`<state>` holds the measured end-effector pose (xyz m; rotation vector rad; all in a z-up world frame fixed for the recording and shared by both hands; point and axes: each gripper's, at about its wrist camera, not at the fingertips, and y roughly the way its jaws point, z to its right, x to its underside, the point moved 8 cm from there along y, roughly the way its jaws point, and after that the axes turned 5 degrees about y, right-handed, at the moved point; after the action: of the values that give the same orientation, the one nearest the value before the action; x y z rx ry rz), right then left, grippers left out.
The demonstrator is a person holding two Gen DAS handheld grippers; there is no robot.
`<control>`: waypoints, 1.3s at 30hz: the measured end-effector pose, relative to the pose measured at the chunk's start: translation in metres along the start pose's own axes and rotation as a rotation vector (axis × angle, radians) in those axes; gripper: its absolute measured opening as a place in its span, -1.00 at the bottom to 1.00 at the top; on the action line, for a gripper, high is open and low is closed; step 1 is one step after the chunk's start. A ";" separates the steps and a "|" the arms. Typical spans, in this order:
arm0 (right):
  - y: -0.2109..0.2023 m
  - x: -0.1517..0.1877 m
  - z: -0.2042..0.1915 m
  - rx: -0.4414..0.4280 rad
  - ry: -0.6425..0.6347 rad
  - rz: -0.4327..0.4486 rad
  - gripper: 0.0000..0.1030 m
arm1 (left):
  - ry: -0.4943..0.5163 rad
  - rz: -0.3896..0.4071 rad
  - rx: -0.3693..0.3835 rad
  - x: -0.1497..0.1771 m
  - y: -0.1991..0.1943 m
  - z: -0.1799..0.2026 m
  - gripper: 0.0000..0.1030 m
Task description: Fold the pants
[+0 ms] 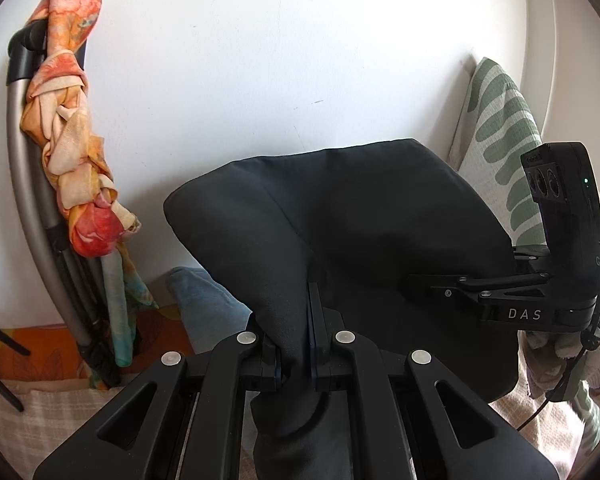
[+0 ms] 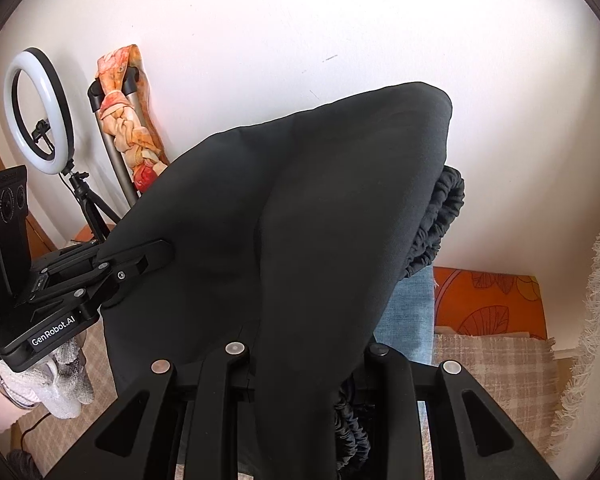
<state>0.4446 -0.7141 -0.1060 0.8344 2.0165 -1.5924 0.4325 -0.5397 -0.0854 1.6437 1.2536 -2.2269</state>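
1. Left wrist view: left tool (image 1: 296, 344) is pressed together, pinching a bunched fold of the black pants (image 1: 340, 216) between its fingers (image 1: 314, 320).
2. The pants are lifted off the surface, spread as a dark sheet in front of the white wall (image 1: 260, 60), with cloth also hanging down through the tool's frame.
3. Right tool (image 1: 432, 286) comes in from the right edge, its tip against the pants' right side; "DAS" is printed on its body.
4. Left of the pants: an orange floral cloth (image 1: 76, 140) knotted around a grey folded frame (image 1: 28, 168) leaning on the wall.
5. Right of the pants: a green-and-white patterned cushion (image 1: 500, 128). Below the pants: a blue garment (image 1: 204, 300).
6. Right wrist view: right tool (image 2: 304, 360) is clamped on a thick bundle of the pants (image 2: 300, 200); its pads are hidden by cloth.
7. The pants fill the middle of the view, held up, with the gathered elastic waistband (image 2: 440, 216) at their right edge.
8. Left tool (image 2: 140, 256) grips the pants' left edge; "GenRobot.AI" is on its body.
9. A gloved hand (image 2: 64, 384) shows under the left tool.
10. A lit ring light (image 2: 38, 112) stands on a tripod at the far left, beside the orange floral cloth.
11. Bottom right: a plaid blanket (image 2: 500, 380) and an orange leaf-print cushion (image 2: 492, 304).
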 end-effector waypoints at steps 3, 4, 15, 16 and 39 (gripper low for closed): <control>0.018 0.004 0.010 0.022 -0.013 -0.031 -0.51 | 0.012 -0.024 -0.018 0.005 0.018 -0.002 -0.86; 0.024 0.005 0.013 0.030 -0.012 -0.038 -0.50 | 0.010 -0.034 -0.021 0.007 0.023 -0.002 -0.86; 0.022 0.005 0.062 0.237 0.075 -0.018 0.18 | -0.002 -0.074 -0.143 0.009 0.034 -0.019 -0.08; 0.019 0.006 0.063 0.240 0.079 -0.013 0.19 | 0.004 -0.063 -0.162 0.007 0.031 -0.020 -0.05; -0.062 0.030 0.007 0.354 0.055 0.115 0.96 | -0.031 -0.058 -0.113 0.009 -0.040 -0.002 0.38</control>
<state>0.3795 -0.7250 -0.0842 1.1110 1.7091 -1.9066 0.4091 -0.5082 -0.0713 1.5460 1.4088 -2.1609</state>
